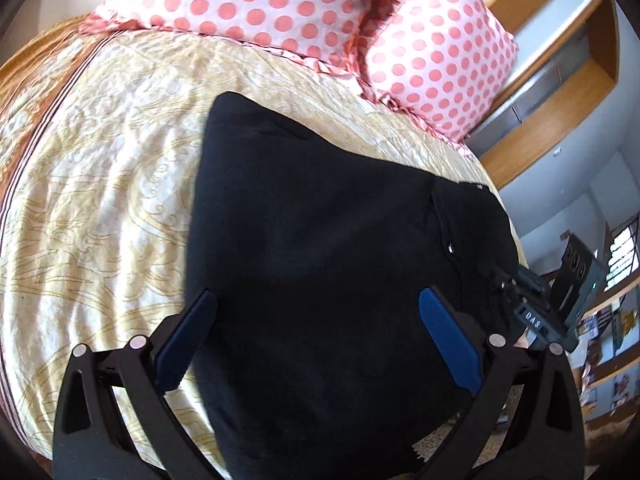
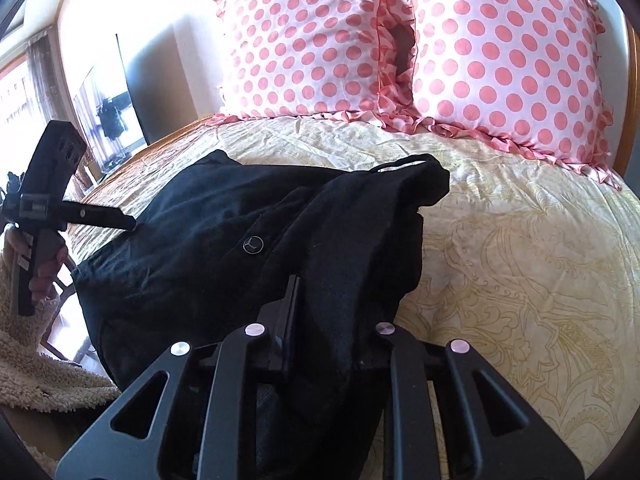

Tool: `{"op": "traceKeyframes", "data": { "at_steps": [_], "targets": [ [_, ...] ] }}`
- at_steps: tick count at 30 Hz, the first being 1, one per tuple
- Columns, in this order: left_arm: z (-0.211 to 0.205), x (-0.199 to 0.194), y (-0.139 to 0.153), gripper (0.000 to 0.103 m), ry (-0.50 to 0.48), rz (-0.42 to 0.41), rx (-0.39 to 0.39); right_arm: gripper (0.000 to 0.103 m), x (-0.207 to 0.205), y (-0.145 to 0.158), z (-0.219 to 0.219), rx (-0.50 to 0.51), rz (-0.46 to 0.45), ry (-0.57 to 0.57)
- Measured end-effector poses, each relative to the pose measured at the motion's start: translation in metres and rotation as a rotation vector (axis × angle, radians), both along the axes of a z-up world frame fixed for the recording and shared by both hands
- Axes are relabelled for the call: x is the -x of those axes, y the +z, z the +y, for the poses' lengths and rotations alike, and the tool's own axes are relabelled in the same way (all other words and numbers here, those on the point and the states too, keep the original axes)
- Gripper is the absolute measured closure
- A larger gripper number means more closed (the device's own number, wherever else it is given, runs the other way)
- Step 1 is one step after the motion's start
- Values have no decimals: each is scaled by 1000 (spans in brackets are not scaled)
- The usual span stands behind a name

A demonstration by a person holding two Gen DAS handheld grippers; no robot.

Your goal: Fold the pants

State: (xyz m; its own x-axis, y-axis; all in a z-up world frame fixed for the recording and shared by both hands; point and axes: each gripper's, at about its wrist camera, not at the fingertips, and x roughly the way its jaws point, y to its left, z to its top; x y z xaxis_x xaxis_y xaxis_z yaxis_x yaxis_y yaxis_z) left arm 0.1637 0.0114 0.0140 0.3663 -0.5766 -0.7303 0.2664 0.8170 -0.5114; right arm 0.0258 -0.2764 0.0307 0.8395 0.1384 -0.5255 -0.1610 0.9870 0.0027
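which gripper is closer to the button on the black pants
Right. The right gripper is shut on a fold of the pants just below the button; the left gripper sits open, farther off at the pants' left edge.

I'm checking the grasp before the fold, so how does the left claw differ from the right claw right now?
The left claw stands open, its blue pads wide apart over the black pants; the right claw is shut on a raised fold of the pants. The left claw holds nothing, while the right claw has cloth bunched between its fingers. Both are black, hand-held, and point toward the polka-dot pillows on the bed.
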Motion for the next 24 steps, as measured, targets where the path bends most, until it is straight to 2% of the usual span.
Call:
{"op": "traceKeyframes", "data": {
  "at_steps": [2,4,8,12,14,15,17,20,24],
  "targets": [
    [14,-7,2,4,45,13,18,83,-1,-1,0,3,4,0],
    [22,-11,6,4,77,-3,2,83,0,-3,0,2,8,0],
    [21,-17,10,7,111,-39,-85,83,-2,-5,-2,-4,17,-3],
    [10,-33,3,11,86,-37,-145,83,-3,-6,-4,-15,20,-5],
    [13,-38,-7,20,66,13,-105,83,-2,-7,-5,-18,20,-5],
    [13,-41,-13,21,56,47,-65,83,-2,-7,-5,-18,20,-5],
    [15,-40,-11,21,58,26,-43,83,-2,-8,-6,-23,19,-4],
    [18,-42,-16,23,48,75,56,83,-2,-9,-8,-37,21,-2],
    [21,-43,-18,23,46,84,106,83,-2,-10,-10,-43,20,-1]
  ]
}}
